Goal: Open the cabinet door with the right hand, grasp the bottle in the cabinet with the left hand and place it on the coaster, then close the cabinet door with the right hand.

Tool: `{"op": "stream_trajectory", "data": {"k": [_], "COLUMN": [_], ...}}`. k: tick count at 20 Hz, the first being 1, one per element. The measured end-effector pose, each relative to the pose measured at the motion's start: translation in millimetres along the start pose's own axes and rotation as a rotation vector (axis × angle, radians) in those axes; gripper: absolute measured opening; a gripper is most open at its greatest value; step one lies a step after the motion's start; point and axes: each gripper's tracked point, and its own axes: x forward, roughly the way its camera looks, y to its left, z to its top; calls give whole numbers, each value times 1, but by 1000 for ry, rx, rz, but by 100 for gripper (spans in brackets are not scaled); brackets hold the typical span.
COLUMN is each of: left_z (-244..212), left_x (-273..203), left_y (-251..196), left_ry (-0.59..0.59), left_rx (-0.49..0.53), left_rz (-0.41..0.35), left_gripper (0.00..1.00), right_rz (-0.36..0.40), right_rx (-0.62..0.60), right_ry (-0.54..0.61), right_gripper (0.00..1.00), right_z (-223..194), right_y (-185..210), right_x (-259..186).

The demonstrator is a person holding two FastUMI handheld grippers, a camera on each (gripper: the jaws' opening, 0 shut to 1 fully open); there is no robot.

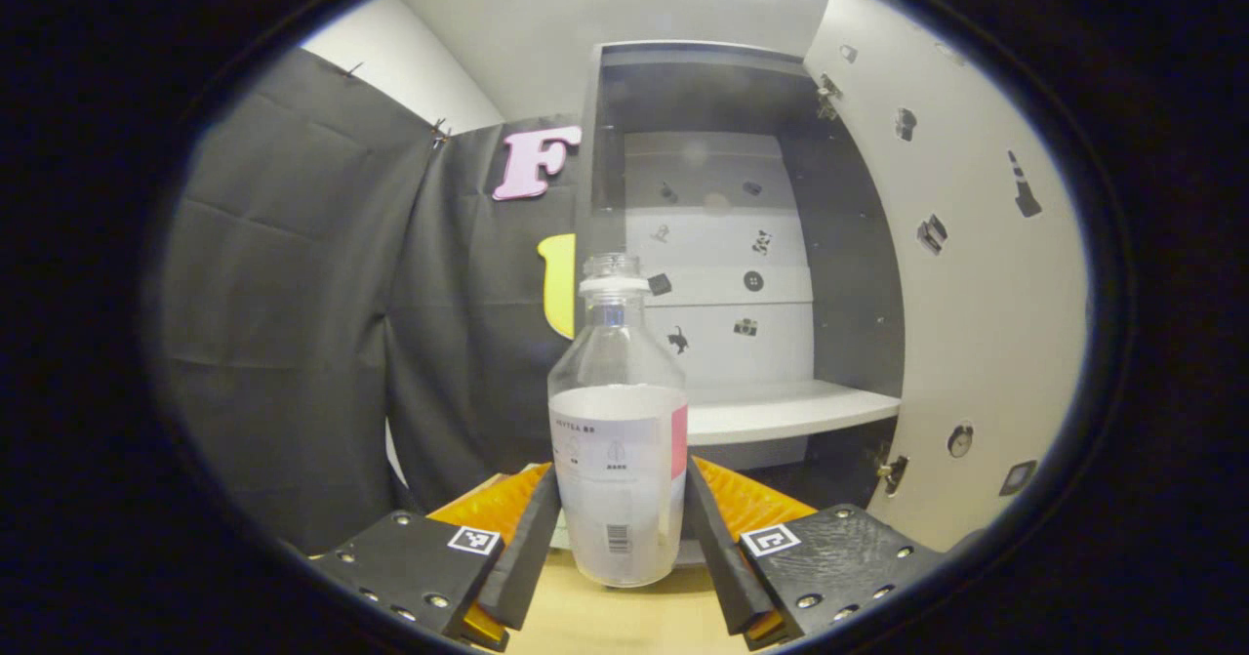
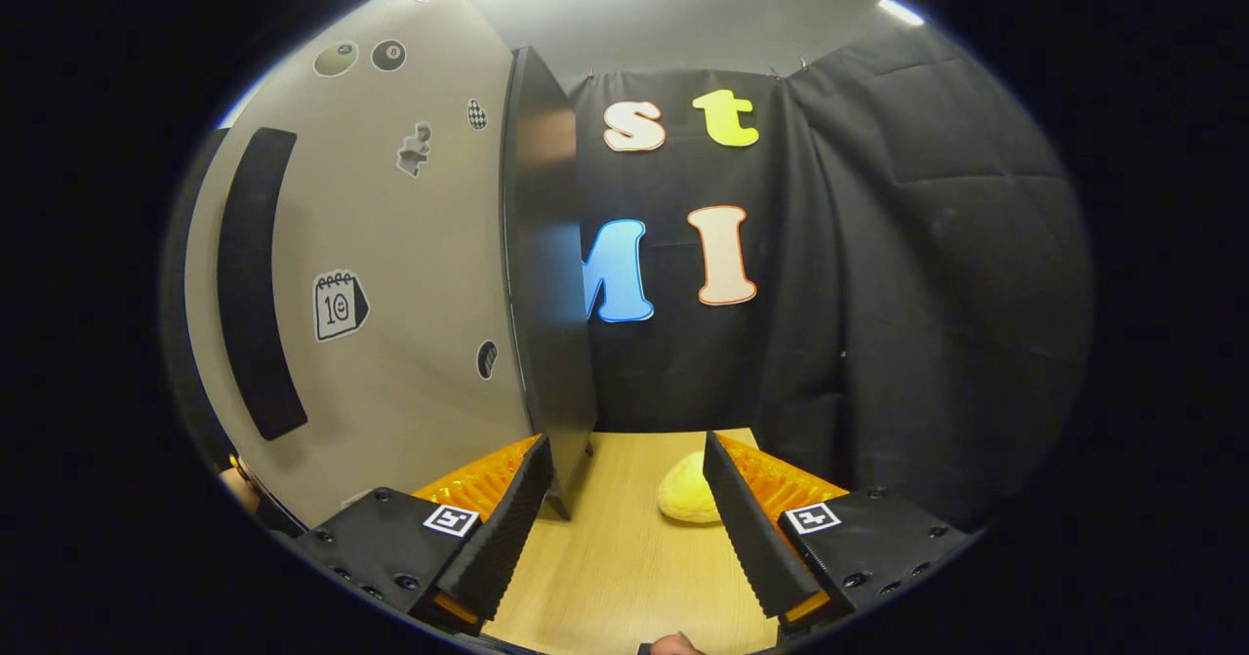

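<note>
1. In the left gripper view, we are seeing the left gripper (image 1: 622,528) holding the bottle (image 1: 618,430), with both fingers pressing against its lower sides.
2. The bottle is standing upright, its long axis vertical and its clear cap (image 1: 613,275) pointing up, its base sitting on or just above the wooden desk (image 1: 624,621); we cannot tell which.
3. Behind it the cabinet (image 1: 742,245) is standing open, its white shelf (image 1: 781,409) bare and its door (image 1: 966,274) swinging out to the right.
4. In the right gripper view, the right gripper (image 2: 624,528) is spreading wide, gripping nothing.
5. The cabinet door's dark edge (image 2: 546,274) is rising just ahead of its left finger (image 2: 503,528).
6. A yellow object (image 2: 688,492) is lying on the desk beside the right finger (image 2: 751,538).
</note>
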Motion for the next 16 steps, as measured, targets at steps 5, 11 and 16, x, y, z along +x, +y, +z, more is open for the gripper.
{"op": "stream_trajectory", "data": {"k": [5,11,16], "left_z": [-48,-121,-173], "left_x": [-41,-77,-94], "left_y": [30,43,41], "left_ry": [41,129,175], "left_rx": [17,2,-28], "left_rz": [38,46,46], "left_gripper": [72,75,72], "right_rz": [39,11,10], "right_rx": [-23,-64,-57], "right_ry": [37,23,60], "right_gripper": [98,98,98], "right_z": [-11,-14,-22], "right_y": [9,2,4], "right_x": [0,3,-2]}}
